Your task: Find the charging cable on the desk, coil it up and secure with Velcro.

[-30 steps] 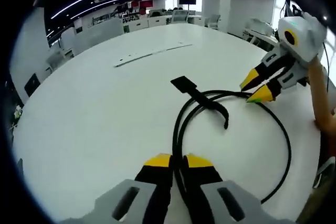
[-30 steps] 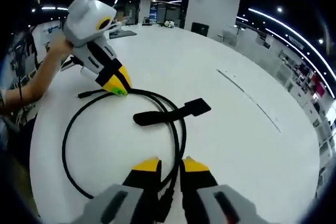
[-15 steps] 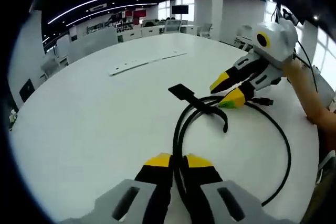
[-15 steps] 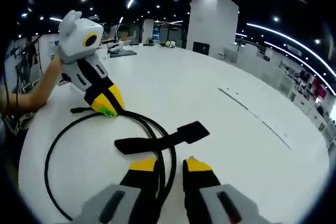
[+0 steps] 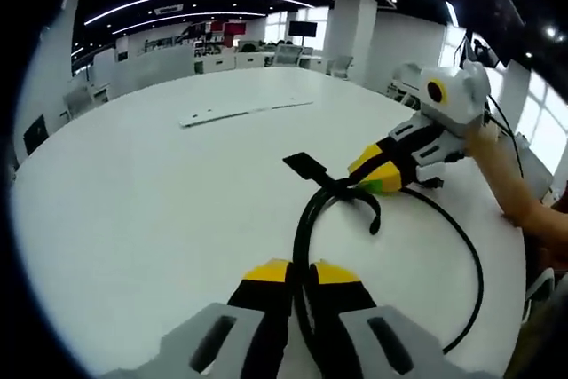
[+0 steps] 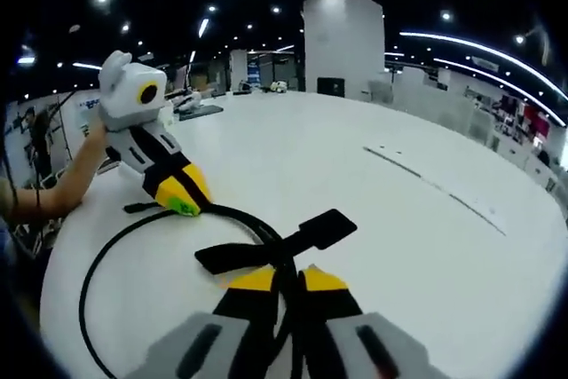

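1. Left gripper view: the left gripper [image 5: 301, 274] rises from the bottom centre, its yellow-tipped jaws clenched on the black charging cable [image 5: 305, 228], which runs up between them.
2. From there the cable loops out on the white desk [image 5: 151, 193] and curves round the right half of the frame.
3. A black Velcro strap [image 5: 321, 178] lies across the cable strands just above centre (its flat end pointing to the upper left).
4. The right gripper [image 5: 372, 169] comes in from the upper right, its tips at the strap and cable; whether it grasps anything cannot be told there.
5. Right gripper view: its jaws [image 6: 279, 280] stand nearly together around the cable at bottom centre, the strap [image 6: 284, 243] just above them.
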Demonstrator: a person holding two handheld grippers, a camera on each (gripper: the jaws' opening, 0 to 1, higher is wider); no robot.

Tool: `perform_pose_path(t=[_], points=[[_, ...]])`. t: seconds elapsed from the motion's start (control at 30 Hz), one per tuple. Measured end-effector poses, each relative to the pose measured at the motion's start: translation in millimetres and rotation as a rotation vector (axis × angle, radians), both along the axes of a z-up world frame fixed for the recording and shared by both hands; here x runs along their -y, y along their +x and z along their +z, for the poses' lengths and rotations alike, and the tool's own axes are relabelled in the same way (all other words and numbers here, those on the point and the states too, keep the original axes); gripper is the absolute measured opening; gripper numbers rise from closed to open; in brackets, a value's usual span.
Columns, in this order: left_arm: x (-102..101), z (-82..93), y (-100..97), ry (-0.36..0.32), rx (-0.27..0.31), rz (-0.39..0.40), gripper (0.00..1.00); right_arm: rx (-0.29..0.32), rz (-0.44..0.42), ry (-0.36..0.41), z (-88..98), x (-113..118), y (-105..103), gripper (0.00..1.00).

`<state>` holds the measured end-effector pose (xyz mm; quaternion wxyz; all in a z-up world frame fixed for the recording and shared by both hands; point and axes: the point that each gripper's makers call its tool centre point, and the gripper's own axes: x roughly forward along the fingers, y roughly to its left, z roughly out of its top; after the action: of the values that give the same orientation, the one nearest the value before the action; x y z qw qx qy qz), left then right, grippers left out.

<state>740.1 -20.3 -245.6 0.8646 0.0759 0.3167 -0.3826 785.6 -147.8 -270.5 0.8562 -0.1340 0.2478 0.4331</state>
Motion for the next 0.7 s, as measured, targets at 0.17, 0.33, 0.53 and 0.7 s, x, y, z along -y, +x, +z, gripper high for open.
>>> perform_pose_path(t=[0.17, 0.33, 0.53, 0.7], points=[[-8.0, 2.1, -4.1, 0.054, 0.044, 0.070, 0.09, 0.017, -0.028, -0.039, -0.6, -2.5, -6.1, 0.10], [-18.4, 4.6, -7.2, 0.043, 0.054, 0.140, 0.09, 0.027, -0.048, -0.058, -1.1, -3.2, -13.5, 0.09], [-26.9, 7.1, -11.3, 0.057, 0.083, 0.163, 0.09, 0.049, -0.052, -0.086, 0.5, 4.9, 4.0, 0.09], [24.4, -19.9, 34.1, 0.045, 0.095, 0.132, 0.09, 0.068, 0.017, -0.113, 2.6, 7.5, -0.7, 0.12]])
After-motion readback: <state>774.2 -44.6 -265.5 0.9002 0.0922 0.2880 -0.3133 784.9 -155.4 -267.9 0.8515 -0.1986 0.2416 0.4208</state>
